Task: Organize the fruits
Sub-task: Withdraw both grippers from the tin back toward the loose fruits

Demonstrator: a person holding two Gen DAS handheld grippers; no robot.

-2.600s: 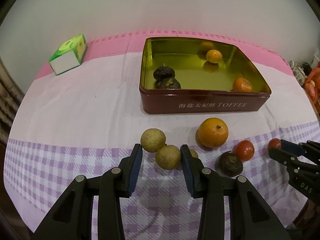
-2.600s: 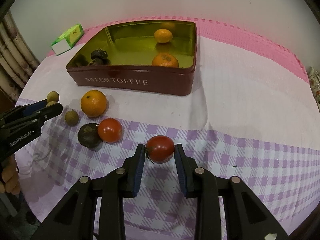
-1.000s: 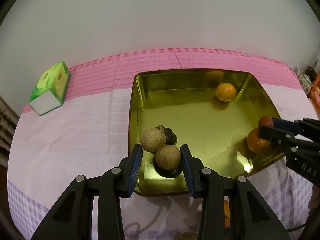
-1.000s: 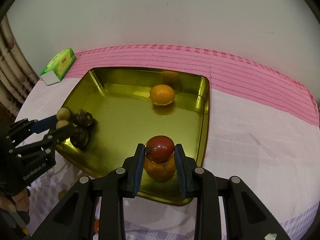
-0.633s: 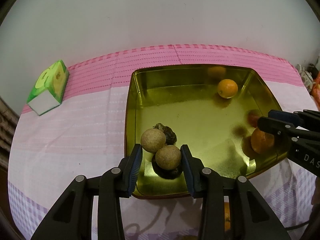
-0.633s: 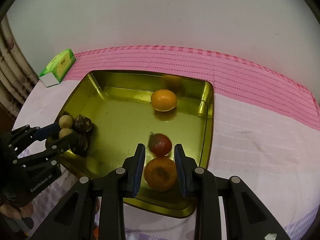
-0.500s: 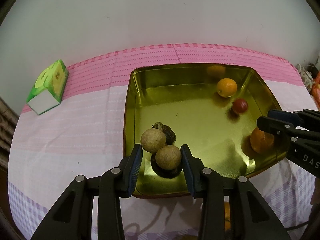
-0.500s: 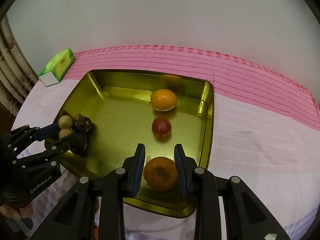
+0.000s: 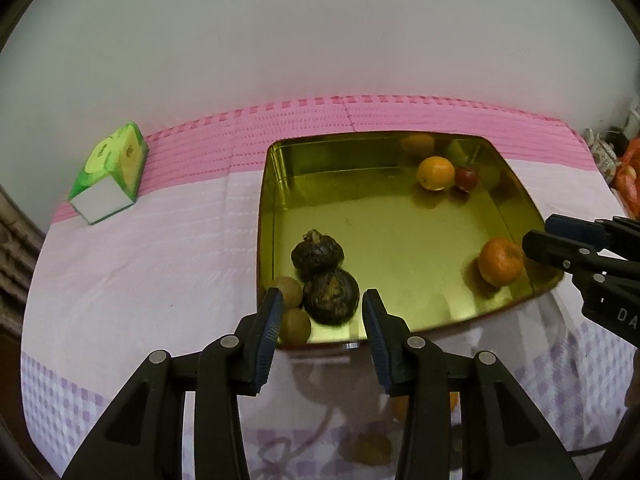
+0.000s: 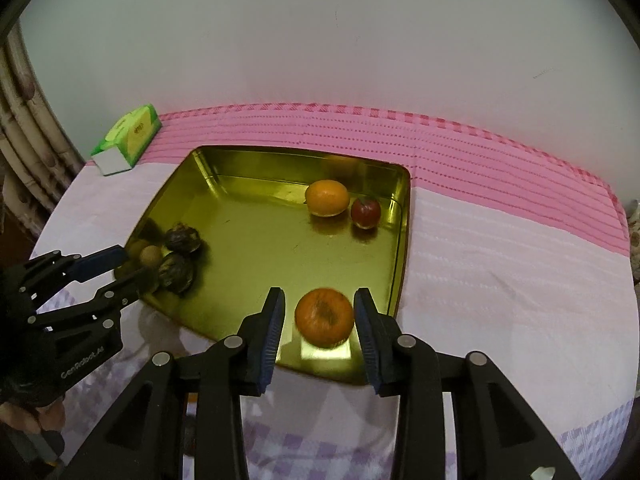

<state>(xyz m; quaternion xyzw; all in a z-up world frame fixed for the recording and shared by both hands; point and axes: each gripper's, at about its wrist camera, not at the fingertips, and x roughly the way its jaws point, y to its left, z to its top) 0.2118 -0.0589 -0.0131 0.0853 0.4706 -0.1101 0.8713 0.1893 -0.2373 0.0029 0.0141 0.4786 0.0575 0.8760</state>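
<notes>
1. Some fruit is not in the tin yet. A brown blur (image 9: pixel 368 448) and an orange blur (image 9: pixel 450 400) show on the surface (image 10: pixel 500 280), low down behind the fingers. They are too fuzzy to name.
2. That fruit lies on the near side of the tin (image 9: pixel 268 216), toward the person. I think the next move is to pull back and go down for it. It sits between the two hands, so I cannot tell which is nearer. It looks round, so no long side to line up with.
3. The left hand-held gripper (image 9: pixel 323 300) is spread and holds nothing. It hangs over the tin's near left corner.
4. Just past it, inside the tin, two small brown fruits (image 9: pixel 290 290) sit in that corner. Two dark bumpy fruits (image 9: pixel 330 296) touch them.
5. The right hand-held gripper (image 10: pixel 320 300) is opening its jaws. An orange (image 10: pixel 324 316) shows between them, but it lies on the tin floor by the near right wall and the pads do not press it.
6. At the far right of the tin, another orange (image 10: pixel 327 198) and a red fruit (image 10: pixel 365 211) sit side by side.
7. Far left, a green box (image 10: pixel 130 138) sits on the pink cloth. Its print is too small to read.
8. Writing: the left one's side says "GenRobot.AI". The right one shows "DA", then it is cut off.
</notes>
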